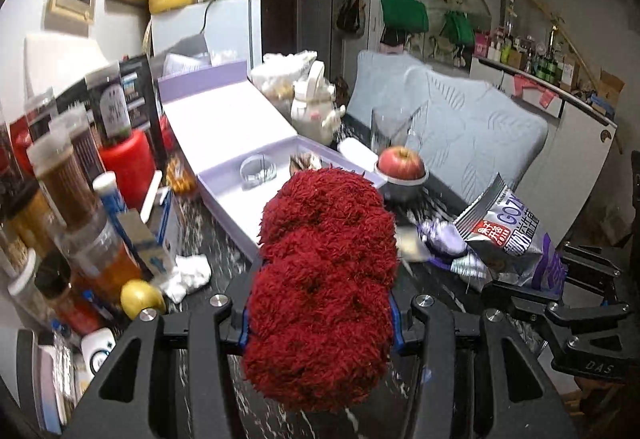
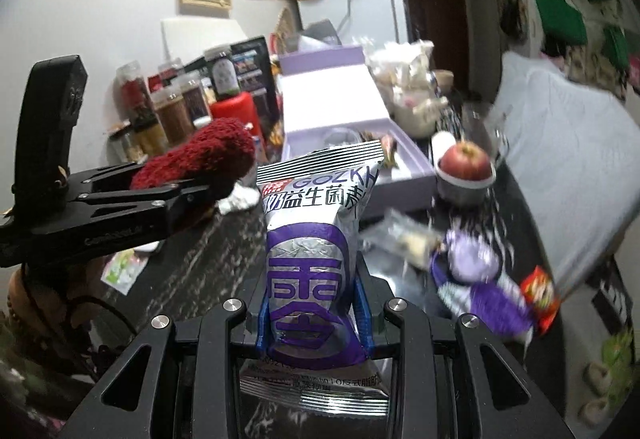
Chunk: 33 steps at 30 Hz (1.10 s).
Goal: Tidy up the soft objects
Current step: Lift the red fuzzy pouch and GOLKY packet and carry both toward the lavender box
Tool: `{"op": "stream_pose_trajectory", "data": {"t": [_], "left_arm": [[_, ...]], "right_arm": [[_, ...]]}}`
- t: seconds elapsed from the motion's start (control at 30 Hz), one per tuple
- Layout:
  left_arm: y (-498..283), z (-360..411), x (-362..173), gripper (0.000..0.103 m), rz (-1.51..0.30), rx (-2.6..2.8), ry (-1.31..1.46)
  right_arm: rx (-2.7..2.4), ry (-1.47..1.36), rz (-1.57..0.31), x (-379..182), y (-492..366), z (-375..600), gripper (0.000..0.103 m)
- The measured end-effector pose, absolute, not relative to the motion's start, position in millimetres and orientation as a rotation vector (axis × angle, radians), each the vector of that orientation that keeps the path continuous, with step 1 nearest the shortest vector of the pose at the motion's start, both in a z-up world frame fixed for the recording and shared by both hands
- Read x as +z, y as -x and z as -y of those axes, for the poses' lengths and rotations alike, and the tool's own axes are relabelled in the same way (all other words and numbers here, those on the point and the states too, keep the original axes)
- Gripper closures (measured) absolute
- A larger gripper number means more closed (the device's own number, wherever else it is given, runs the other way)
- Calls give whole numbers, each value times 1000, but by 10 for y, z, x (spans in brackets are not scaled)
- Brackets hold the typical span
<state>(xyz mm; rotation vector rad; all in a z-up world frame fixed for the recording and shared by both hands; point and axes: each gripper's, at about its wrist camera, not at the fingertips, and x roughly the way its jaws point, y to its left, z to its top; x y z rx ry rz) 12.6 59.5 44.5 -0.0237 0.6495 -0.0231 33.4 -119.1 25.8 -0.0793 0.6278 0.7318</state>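
Observation:
A shaggy dark-red soft object stands up between the blue pads of my left gripper, which is shut on it above the black marbled table. My right gripper is shut on a silver and purple snack bag, held upright. In the left wrist view the bag and the right gripper show at the right. In the right wrist view the left gripper with the red soft object shows at the left. The two grippers are side by side and apart.
An open lilac box lies ahead with small items inside. An apple in a metal bowl, a white teapot and purple wrapped sweets sit nearby. Spice jars crowd the left edge. A pale blue cushioned chair stands at the right.

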Motion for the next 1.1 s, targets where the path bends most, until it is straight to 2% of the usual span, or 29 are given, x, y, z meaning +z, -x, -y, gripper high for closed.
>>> {"op": "stream_pose_trajectory", "data": {"t": [0.5,1.1], "left_arm": [[-450,-774,1097,55,-450,28,-47],[-1412,-1252,1263,55,-353,131,27]], "right_arm": [[783,115,-458,918,-762,925,70],[765,104,-411,1203,-1843,503,70]]}}
